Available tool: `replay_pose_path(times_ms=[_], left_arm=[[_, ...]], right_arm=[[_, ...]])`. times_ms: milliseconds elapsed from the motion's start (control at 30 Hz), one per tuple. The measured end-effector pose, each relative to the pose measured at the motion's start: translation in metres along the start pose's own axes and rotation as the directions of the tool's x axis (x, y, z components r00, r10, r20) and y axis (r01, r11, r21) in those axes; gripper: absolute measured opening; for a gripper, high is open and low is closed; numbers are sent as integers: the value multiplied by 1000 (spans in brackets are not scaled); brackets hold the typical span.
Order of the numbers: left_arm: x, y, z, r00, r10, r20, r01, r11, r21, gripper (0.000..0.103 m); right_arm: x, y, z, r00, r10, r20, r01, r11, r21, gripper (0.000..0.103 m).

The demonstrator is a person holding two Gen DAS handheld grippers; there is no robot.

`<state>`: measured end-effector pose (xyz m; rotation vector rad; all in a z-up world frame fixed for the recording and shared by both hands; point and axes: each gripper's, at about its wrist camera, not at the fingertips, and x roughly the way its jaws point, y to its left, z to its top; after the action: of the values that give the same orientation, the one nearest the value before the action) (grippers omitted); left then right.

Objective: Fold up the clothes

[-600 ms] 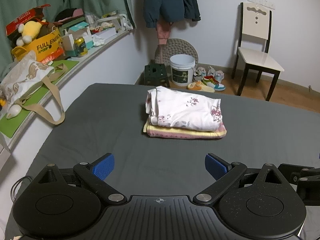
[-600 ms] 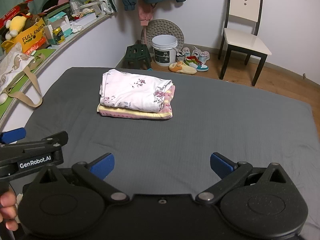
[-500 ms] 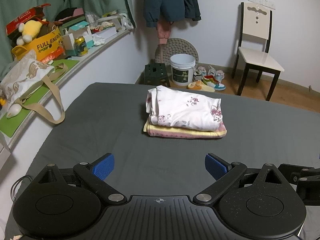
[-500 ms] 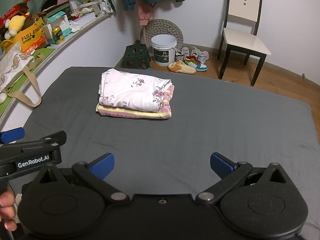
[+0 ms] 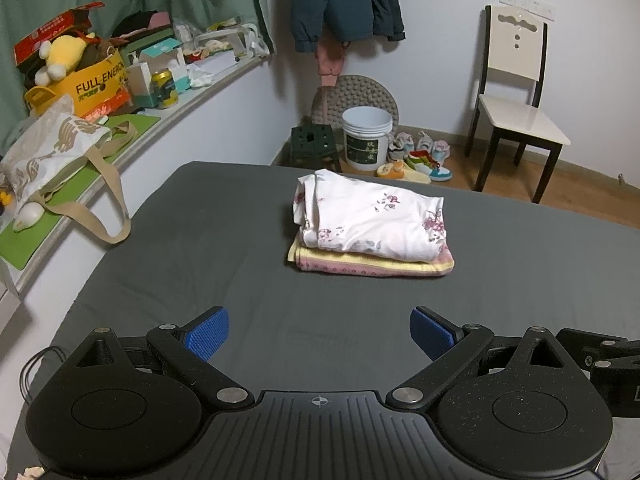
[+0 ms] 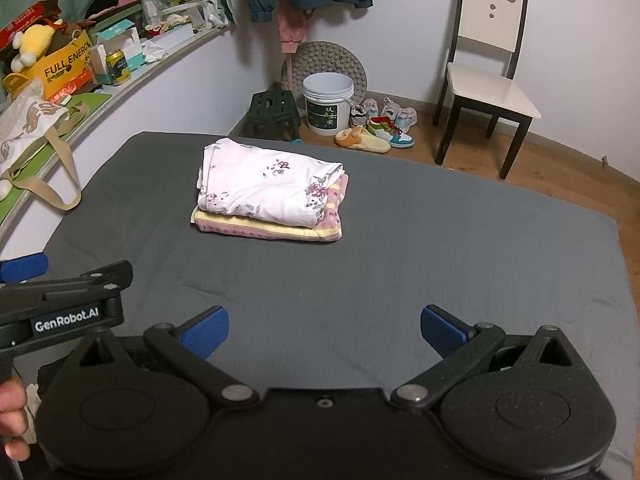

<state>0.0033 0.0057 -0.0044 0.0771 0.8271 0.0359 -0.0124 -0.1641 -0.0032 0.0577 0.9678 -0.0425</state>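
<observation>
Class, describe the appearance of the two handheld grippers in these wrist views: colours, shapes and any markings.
Both the left gripper and the right gripper are matte black, with two round disc housings, angled link bars joined by silver pivot pins, and blue ribbed fingers. The left gripper's ribbed base carries a small crosshair mark. Seen from the right wrist view, its side bears a white "GenRobot.AI" label.

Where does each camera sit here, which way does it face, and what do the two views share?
Left wrist: on the left gripper, low over the grey bed, facing the folded clothes stack; its open fingers show, nothing held.
Right wrist: on the right gripper, facing the stack from further right; its open fingers, the left gripper and a hand show.
Shared: bed, stack, white bucket, chair.
</observation>
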Motion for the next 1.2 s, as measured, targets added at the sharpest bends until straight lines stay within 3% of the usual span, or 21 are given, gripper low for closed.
replay_pose_path(times_ms=[633,900,1200], left_arm=[[-14,14,-9,999,-41,5,41,999,-27,98],[-28,38,-25,990,-135,35,137,989,-60,98],[-39,66,-27,964,-203,172,209,978,-19,98]], right_arm=[[0,3,4,998,55,5,-55,998,40,103],[11,22,-6,1000,17,22,-17,1000,7,103],[5,35,-11,993,107,57,-104,993,-59,103]])
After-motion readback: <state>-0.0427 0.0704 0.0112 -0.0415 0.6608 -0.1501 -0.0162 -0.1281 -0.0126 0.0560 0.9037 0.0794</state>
